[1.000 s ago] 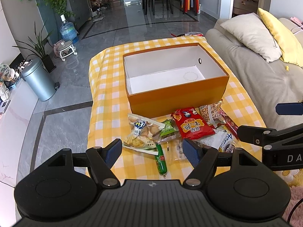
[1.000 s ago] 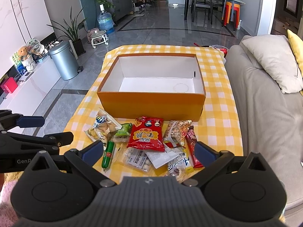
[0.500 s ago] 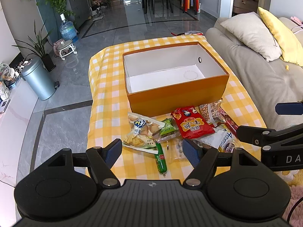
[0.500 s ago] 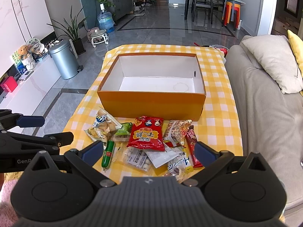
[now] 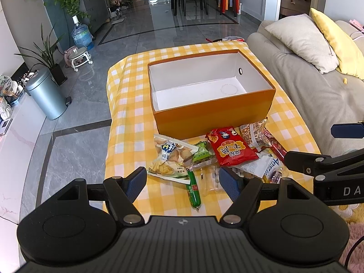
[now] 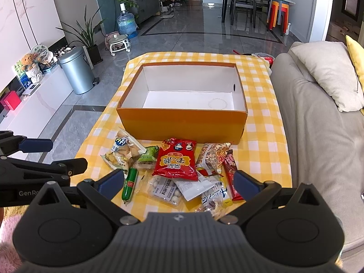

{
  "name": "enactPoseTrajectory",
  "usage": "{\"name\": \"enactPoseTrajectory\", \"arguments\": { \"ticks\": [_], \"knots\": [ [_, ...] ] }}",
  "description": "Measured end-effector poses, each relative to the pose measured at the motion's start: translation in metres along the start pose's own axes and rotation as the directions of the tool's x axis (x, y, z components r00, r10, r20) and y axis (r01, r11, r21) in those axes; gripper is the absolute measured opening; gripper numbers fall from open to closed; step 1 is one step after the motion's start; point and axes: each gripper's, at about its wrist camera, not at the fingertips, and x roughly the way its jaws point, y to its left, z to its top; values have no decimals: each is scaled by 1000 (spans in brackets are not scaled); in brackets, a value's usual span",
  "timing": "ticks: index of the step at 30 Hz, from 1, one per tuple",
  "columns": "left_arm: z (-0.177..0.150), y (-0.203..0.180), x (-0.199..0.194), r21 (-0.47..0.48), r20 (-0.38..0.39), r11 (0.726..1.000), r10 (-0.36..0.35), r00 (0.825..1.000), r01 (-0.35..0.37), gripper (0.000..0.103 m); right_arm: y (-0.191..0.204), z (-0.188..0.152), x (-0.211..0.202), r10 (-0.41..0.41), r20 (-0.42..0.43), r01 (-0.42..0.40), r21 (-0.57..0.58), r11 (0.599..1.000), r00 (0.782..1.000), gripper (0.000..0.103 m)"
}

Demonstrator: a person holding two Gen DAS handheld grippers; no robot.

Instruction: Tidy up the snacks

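An open orange box [image 5: 213, 113] [image 6: 182, 124] with a white empty inside stands on a yellow checked table. In front of it lies a pile of snacks: a red bag [image 5: 231, 146] [image 6: 176, 160], a pale chip bag [image 5: 169, 157] [image 6: 121, 151], a small green pack [image 5: 201, 151] [image 6: 147, 154], a green sausage [image 5: 193, 188] [image 6: 129, 183], a clear bag of white balls [image 6: 165, 190] and a dark red bar [image 6: 231, 173]. My left gripper [image 5: 183, 183] is open above the sausage. My right gripper [image 6: 178, 183] is open above the near snacks. Both are empty.
A grey sofa [image 6: 318, 125] with cushions runs along the table's right side. A metal bin [image 5: 46, 93] [image 6: 77, 72] stands on the floor to the left. The yellow checked cloth [image 5: 129, 104] hangs over the table's edges.
Both views have shifted only slightly; the snacks and box lie as before. Both grippers remain open.
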Motion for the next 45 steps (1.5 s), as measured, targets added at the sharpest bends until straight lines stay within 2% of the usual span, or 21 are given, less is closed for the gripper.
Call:
{"name": "enactPoseTrajectory", "arguments": {
  "ticks": [20, 25, 29, 32, 37, 39, 42, 43, 45],
  "knots": [
    [-3, 2, 1, 4, -5, 1000, -7, 1000, 7, 85, -2, -1, 1, 6, -5, -6, 13, 1000, 1000, 99],
    [2, 9, 4, -15, 14, 998, -53, 998, 54, 80, -12, -2, 2, 9, 32, -10, 15, 1000, 999, 98],
    [6, 16, 15, -45, 17, 991, -124, 992, 125, 76, -22, -3, 11, -9, 34, 8, 8, 1000, 999, 88],
    [8, 17, 32, -48, -12, 985, -164, 986, 163, 60, -29, -4, 24, 2, 13, -2, 21, 1000, 1000, 79],
    [10, 10, 55, -87, -30, 958, -277, 960, 274, 49, -44, -8, 52, 11, -26, -9, 77, 997, 1000, 69],
    [13, 4, 65, -97, -40, 950, -300, 953, 295, 46, -49, -9, 63, 6, -32, -3, 93, 996, 999, 59],
    [18, -6, 81, -122, -57, 950, -297, 953, 289, 48, -55, -10, 78, 14, -46, -9, 106, 994, 999, 52],
    [20, -8, 86, -134, -63, 951, -289, 955, 279, 55, -57, -10, 81, 17, -42, -12, 106, 994, 999, 51],
    [24, -13, 98, -150, -77, 950, -287, 955, 274, 63, -59, -9, 90, 5, -39, -2, 89, 996, 999, 49]
  ]
}}
